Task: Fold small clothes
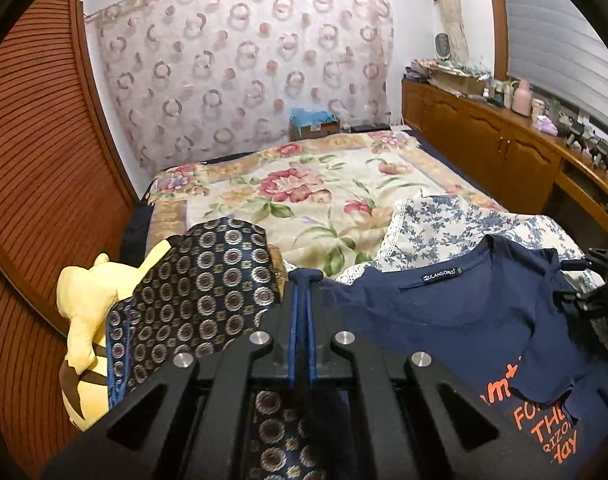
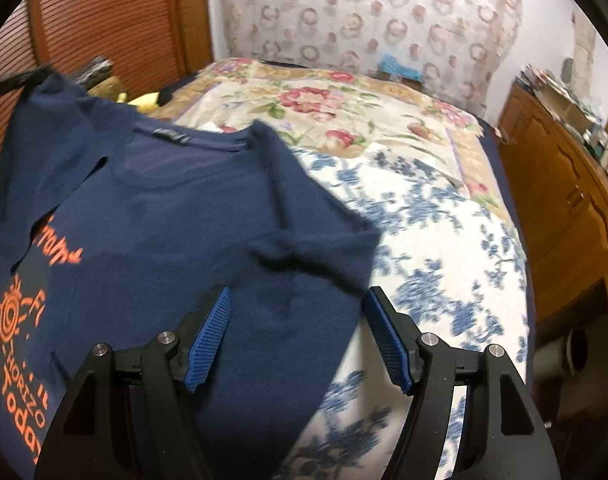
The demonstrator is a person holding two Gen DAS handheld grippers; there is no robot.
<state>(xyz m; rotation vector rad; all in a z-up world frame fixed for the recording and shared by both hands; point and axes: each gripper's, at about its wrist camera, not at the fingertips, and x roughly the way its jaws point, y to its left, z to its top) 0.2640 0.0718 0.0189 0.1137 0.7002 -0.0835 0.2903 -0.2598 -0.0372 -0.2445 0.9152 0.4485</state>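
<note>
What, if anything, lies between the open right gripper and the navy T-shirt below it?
Nothing visible does. The right gripper hangs open directly over the navy T-shirt, whose bare cloth shows between its blue pads. The shirt lies on the blue-flowered cloth.

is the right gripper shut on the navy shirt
No: the right gripper has its blue pads standing wide apart above the navy shirt, pinching no cloth.
</note>
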